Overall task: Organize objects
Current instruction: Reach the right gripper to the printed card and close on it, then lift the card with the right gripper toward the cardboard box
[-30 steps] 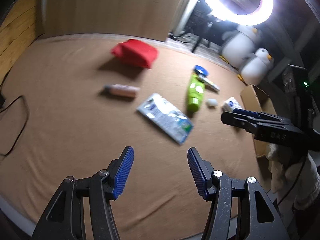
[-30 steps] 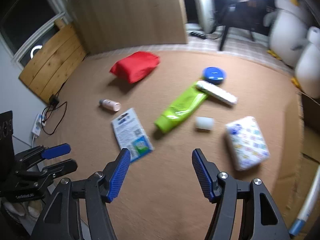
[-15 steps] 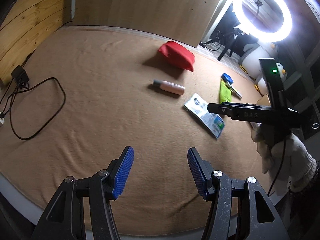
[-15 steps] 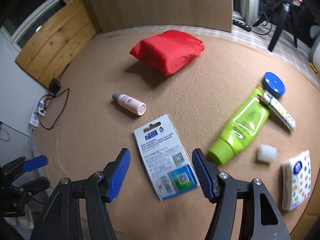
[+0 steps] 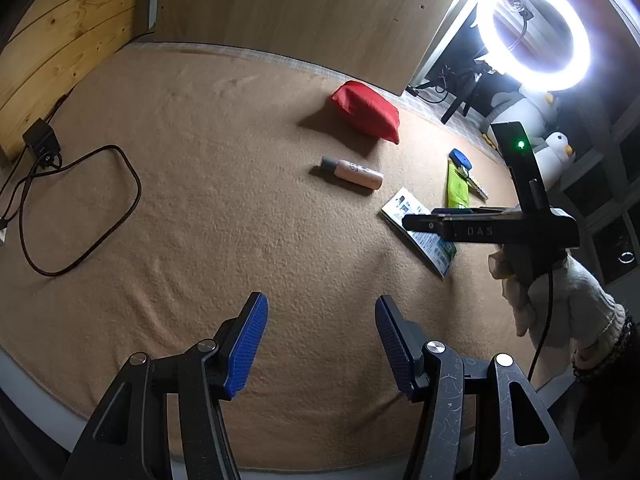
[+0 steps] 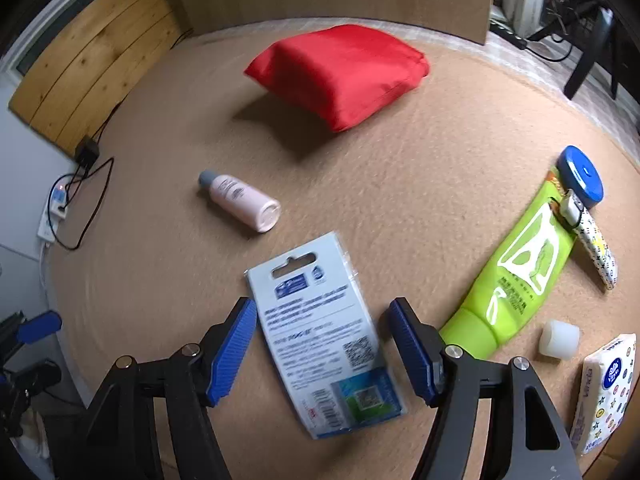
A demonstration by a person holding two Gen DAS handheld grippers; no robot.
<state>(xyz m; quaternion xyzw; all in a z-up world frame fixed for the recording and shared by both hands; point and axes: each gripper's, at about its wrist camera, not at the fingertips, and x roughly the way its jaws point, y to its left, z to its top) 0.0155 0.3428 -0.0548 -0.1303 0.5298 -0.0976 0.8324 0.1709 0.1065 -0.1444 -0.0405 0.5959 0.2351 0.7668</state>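
Note:
A flat white and blue card pack (image 6: 316,280) lies on the brown blanket (image 6: 400,168), and my right gripper (image 6: 320,308) hangs just above it. Its jaws are opening, one on each side of the pack, and the pads are not pressing on it. Around it lie a pink bottle (image 6: 240,200), a red pouch (image 6: 340,72), a green tube (image 6: 520,272), a blue round tin (image 6: 580,178), a patterned pen-like case (image 6: 596,244), a small white cap (image 6: 560,338) and a tissue pack (image 6: 604,388). My left gripper (image 5: 320,300) is open over bare blanket, well left of the items.
A black cable (image 5: 80,208) and its adaptor (image 5: 38,142) lie on the blanket at the left. A wooden board (image 5: 60,52) leans at the far left. A bright ring light (image 5: 532,36) and plush penguins (image 5: 560,148) stand beyond the right edge. A gloved hand (image 5: 560,292) holds the right gripper.
My right gripper has come down and forward over the card pack, which now lies between its jaws, and they stand a little wider. The left gripper has swung away to the left of the items.

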